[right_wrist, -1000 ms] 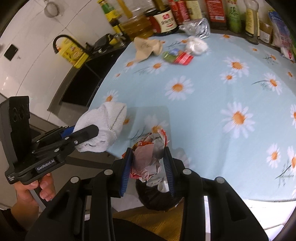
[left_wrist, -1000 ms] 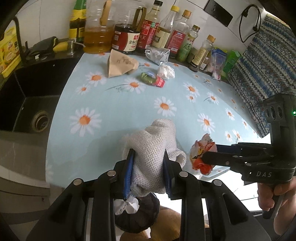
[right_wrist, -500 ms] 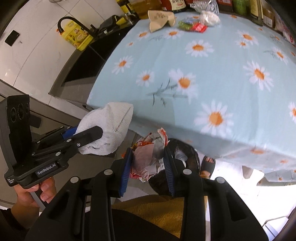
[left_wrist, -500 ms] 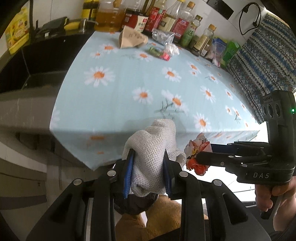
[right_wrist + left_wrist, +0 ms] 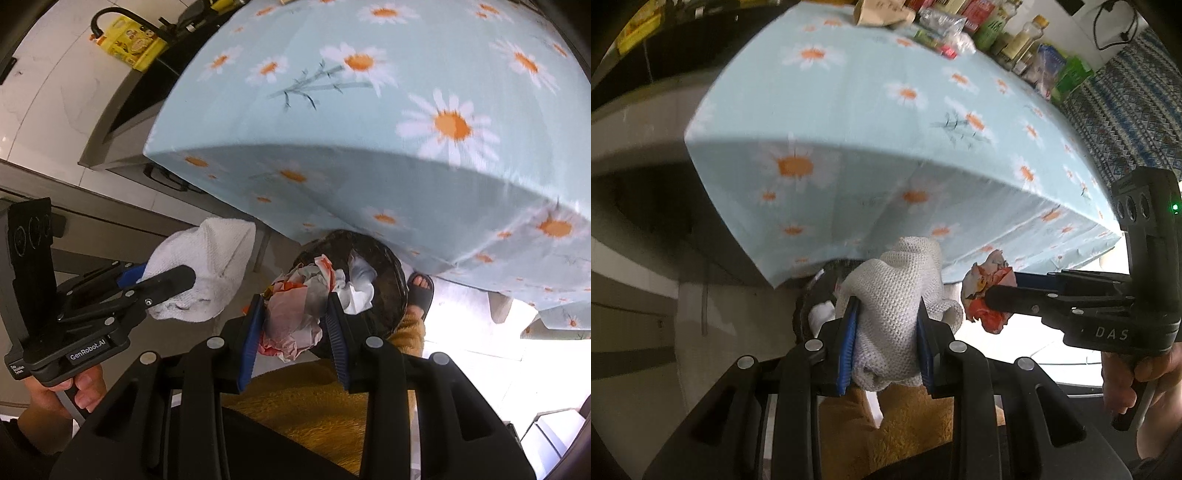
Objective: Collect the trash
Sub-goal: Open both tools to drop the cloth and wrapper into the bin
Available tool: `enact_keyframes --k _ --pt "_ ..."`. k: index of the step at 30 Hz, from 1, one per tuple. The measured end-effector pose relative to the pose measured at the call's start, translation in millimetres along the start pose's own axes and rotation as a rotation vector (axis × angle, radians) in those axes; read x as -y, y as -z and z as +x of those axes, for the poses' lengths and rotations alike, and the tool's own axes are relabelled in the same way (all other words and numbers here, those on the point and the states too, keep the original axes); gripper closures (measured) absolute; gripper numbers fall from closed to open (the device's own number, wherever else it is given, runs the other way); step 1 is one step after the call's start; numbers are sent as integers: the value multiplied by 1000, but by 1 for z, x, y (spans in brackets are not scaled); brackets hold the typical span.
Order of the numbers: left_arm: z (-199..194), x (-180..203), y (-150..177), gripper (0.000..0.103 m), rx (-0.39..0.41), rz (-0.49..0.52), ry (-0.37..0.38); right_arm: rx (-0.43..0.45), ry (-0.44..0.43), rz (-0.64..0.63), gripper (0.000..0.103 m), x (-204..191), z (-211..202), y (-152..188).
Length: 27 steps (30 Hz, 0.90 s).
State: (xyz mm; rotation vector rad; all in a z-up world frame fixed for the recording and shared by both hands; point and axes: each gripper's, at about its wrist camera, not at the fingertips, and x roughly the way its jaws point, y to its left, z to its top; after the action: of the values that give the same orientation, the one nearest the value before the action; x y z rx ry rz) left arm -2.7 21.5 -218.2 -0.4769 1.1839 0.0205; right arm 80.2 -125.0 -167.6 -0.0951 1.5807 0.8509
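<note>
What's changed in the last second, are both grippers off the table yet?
Yes. Both have come off the tabletop and dropped below the daisy tablecloth edge, over the black trash bin. The left gripper still clamps the white knit cloth, the right gripper the crumpled wrapper. Nothing released.

From my left tool's view, the bottles [image 5: 1015, 48] and packets at the top of the frame are blurred and cut off by the edge, so I cannot read any label. The white cloth [image 5: 894, 317] hides most of the dark bin [image 5: 809, 295] behind it at centre. From my right tool's view, the crumpled wrapper [image 5: 295, 314] covers part of the bin [image 5: 384, 280] mouth, and the daisy tablecloth [image 5: 369, 192] is smeared along its hanging edge at right.
</note>
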Motion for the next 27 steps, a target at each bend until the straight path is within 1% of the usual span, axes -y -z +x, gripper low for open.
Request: enact_keyframes --k 4,5,6,7,8,11,12,17,27 --pt "15 0 6 76 -43 -9 9 -23 -1 20 66 7 10 2" --pt "17 0 6 71 -52 -12 9 -26 -4 25 64 8 12 3" --pt "20 -1 7 70 -64 -23 10 -29 -6 32 64 9 14 3" --pt "22 -2 8 66 -75 -35 13 -32 -10 40 61 10 15 3" --pt "26 -4 9 62 -91 -51 27 -33 -11 46 60 11 16 4" --pt "30 -6 10 62 -103 -55 22 -26 -14 70 53 16 14 2" --pt "30 -7 9 62 -104 -56 21 -24 -16 78 51 18 13 1" --pt "27 -8 3 62 -92 -57 15 -9 -10 90 51 21 6 -4" --pt "14 -5 -6 62 -53 -49 11 23 3 81 51 16 -9 -5"
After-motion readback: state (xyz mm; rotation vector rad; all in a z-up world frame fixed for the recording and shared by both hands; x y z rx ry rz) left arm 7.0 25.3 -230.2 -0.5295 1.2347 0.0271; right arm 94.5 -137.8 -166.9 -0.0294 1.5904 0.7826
